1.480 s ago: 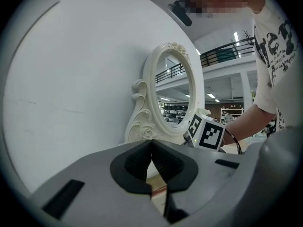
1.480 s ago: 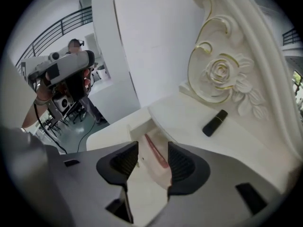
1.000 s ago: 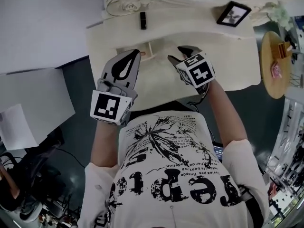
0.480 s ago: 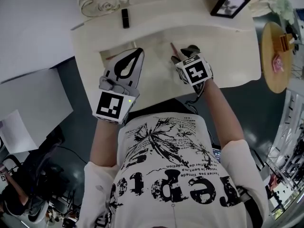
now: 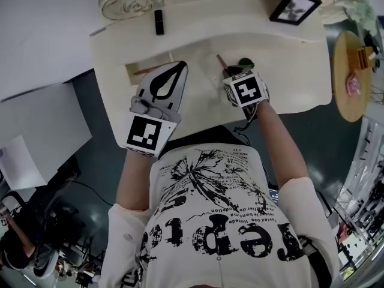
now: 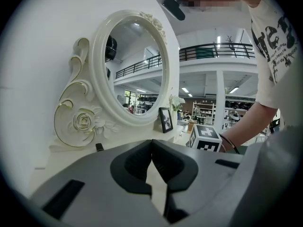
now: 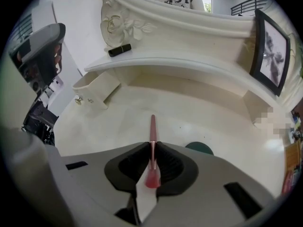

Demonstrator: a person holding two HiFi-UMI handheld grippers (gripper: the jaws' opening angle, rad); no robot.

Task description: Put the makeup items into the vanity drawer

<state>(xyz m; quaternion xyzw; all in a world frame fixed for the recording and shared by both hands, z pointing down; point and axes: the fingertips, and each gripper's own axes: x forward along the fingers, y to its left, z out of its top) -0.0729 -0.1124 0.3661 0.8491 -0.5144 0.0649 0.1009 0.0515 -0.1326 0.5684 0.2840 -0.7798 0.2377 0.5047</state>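
A slim pink makeup pencil (image 7: 152, 126) lies on the cream vanity top (image 5: 282, 59), pointing away from me. My right gripper (image 7: 152, 144) is closing its jaws, and the pads pinch the pencil's near end; the head view also shows this gripper (image 5: 231, 72) and the pencil (image 5: 219, 60). A small drawer (image 7: 94, 91) stands pulled out at the left (image 5: 135, 71). My left gripper (image 5: 179, 66) hovers just right of the drawer. Seen from its own camera, the left gripper (image 6: 151, 143) is shut with nothing in it. A black lipstick (image 5: 159, 23) rests on the upper shelf (image 7: 119, 50).
A dark green round disc (image 7: 199, 148) lies on the vanity just right of my right gripper. A framed photo (image 5: 294, 6) stands at the back right, and the oval mirror (image 6: 132, 65) rises behind the shelf. A round wooden side table (image 5: 351, 77) is at the far right.
My right gripper has come forward over the pencil's near end and closed in on it. The left gripper stays beside the drawer, shifted slightly right.
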